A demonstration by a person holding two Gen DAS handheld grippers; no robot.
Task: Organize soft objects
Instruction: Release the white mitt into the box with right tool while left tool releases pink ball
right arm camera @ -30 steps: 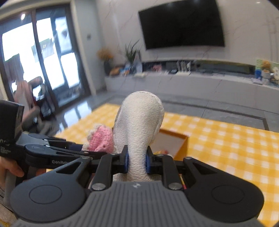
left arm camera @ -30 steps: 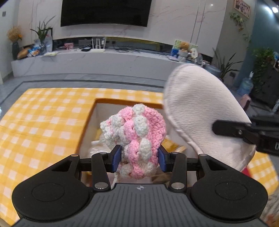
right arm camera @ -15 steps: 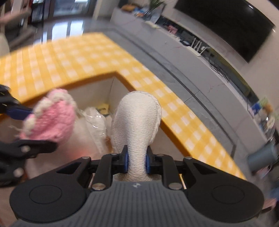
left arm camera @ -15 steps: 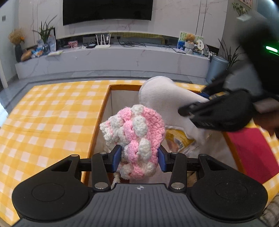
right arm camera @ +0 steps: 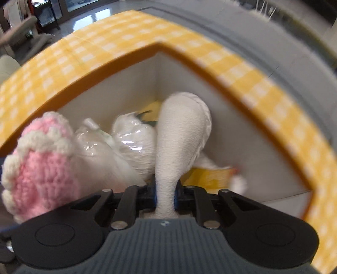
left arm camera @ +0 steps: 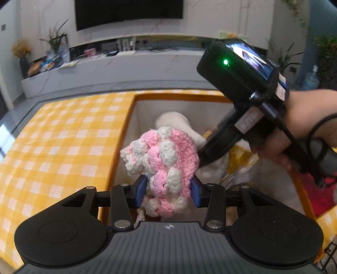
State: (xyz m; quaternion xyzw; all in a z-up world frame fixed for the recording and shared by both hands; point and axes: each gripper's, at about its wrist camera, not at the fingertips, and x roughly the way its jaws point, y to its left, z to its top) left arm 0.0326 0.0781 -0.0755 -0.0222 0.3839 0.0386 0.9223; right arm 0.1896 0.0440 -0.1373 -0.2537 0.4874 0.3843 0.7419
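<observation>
Right wrist view: right claw (right arm camera: 165,195) pinching white pad (right arm camera: 181,134), long axis pointing down into box (right arm camera: 118,61); left claw (left arm camera: 167,190) clamping crochet (left arm camera: 166,166) just above rim.

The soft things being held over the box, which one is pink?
The crocheted toy, pinched in the left gripper, is pink with white bobbles. The cloth piece in the right gripper is plain cream.

Wall-mounted television (left arm camera: 128,10), marble ledge (left arm camera: 126,65)

right hand-held gripper (right arm camera: 165,195) lowered white plush (right arm camera: 181,134) into box (right arm camera: 134,69)
</observation>
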